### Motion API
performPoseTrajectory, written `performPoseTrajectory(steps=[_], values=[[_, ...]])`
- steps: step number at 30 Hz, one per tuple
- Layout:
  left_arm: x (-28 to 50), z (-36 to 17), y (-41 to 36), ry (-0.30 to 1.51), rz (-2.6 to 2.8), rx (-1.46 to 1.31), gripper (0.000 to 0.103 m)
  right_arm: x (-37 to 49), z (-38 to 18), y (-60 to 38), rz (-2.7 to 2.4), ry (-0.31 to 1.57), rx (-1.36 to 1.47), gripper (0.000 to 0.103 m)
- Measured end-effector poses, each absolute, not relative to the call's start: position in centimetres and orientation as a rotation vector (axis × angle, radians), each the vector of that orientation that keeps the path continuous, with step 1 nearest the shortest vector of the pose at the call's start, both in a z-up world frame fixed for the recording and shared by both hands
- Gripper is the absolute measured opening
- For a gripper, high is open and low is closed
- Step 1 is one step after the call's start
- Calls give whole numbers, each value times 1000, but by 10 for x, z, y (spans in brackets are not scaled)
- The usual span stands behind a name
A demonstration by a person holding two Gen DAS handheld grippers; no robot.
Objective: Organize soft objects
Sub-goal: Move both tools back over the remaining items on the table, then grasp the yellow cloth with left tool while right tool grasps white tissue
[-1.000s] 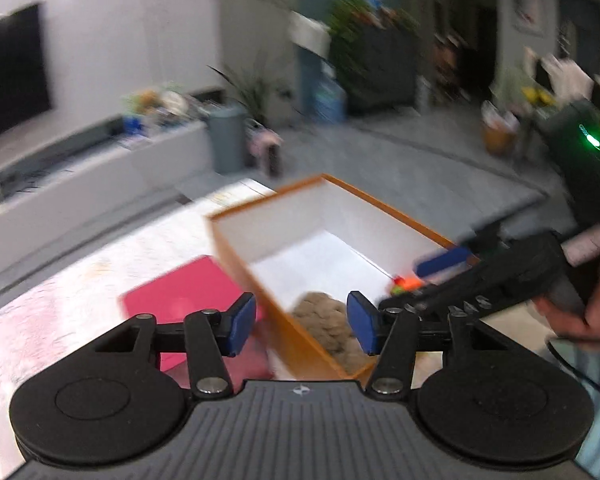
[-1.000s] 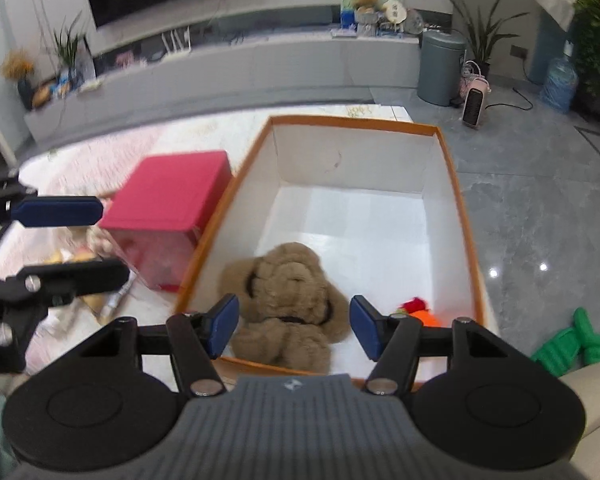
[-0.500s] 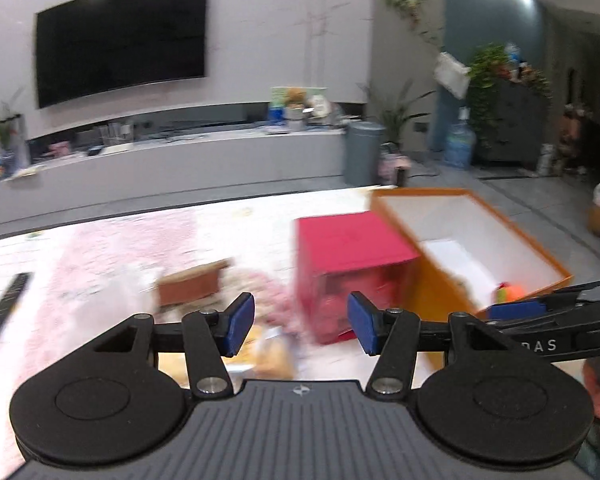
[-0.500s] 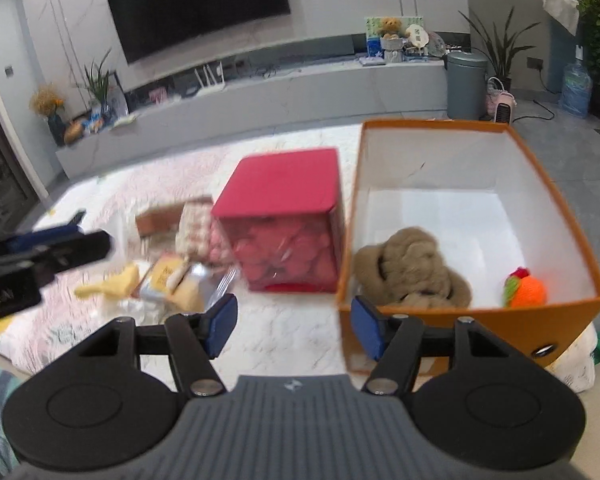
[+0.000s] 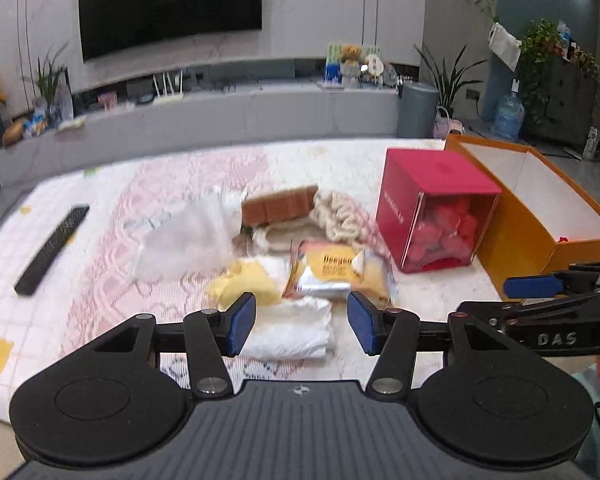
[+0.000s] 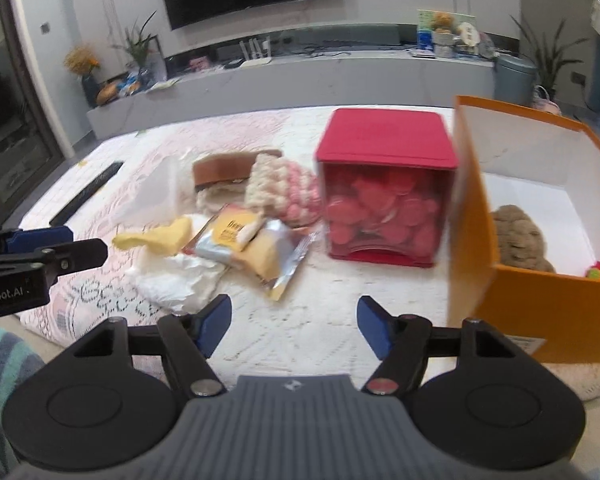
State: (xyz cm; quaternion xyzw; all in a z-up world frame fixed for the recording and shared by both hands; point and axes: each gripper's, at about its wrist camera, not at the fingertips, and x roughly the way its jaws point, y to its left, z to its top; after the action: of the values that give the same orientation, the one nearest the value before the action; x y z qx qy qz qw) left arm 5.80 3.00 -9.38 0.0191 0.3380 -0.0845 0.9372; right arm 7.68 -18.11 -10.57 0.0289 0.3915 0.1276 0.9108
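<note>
Readable lettering first: "DAS" on the right hand-held gripper [image 5: 532, 287] where it pokes into the left view, "Robot.AI" on the left hand-held gripper [image 6: 40, 240] at the right view's edge. Both spread wide, blue pads apart, gripping nothing, hovering above the patterned surface [image 5: 100, 280]. Just beyond the left pads, crumpled white cloth [image 5: 288, 328], touching nothing of the fingers. Next out, a yellow soft piece [image 5: 246, 284] beside a yellow-and-silver snack packet [image 5: 334, 270], print too blurred to read. Behind those, clear plastic bag [image 5: 184, 236], brown slab-shaped piece [image 5: 280, 206], cream-and-pink knitted bundle [image 6: 280, 190]. Right of the heap, red box [image 6: 384, 184] with pink shapes behind a clear front. Against it, orange box [image 6: 540, 300], brown plush [image 6: 518, 238] and an orange toy [image 6: 598, 272] inside, partly hidden by the wall. Far left, black remote [image 5: 52, 250].
</note>
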Motion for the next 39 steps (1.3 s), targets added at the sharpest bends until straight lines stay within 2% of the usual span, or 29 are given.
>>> performPoseTrajectory(steps=[12, 18, 29, 30, 34, 38, 39], values=[[94, -110, 51, 777, -153, 22, 64, 111, -123, -140, 345, 827, -46, 65], [123, -116, 53, 790, -111, 12, 71, 139, -129, -127, 354, 821, -114, 65], [154, -147, 52, 847, -97, -30, 69, 161, -145, -117, 367, 849, -130, 65], [155, -148, 52, 848, -91, -28, 63, 162, -147, -117, 367, 854, -127, 65], [159, -155, 56, 873, -101, -55, 30, 167, -150, -115, 370, 859, -126, 65], [158, -157, 59, 877, -98, -64, 8, 168, -150, -112, 375, 851, -131, 65], [158, -156, 59, 874, -97, -68, 7, 167, -149, -112, 378, 847, -130, 65]])
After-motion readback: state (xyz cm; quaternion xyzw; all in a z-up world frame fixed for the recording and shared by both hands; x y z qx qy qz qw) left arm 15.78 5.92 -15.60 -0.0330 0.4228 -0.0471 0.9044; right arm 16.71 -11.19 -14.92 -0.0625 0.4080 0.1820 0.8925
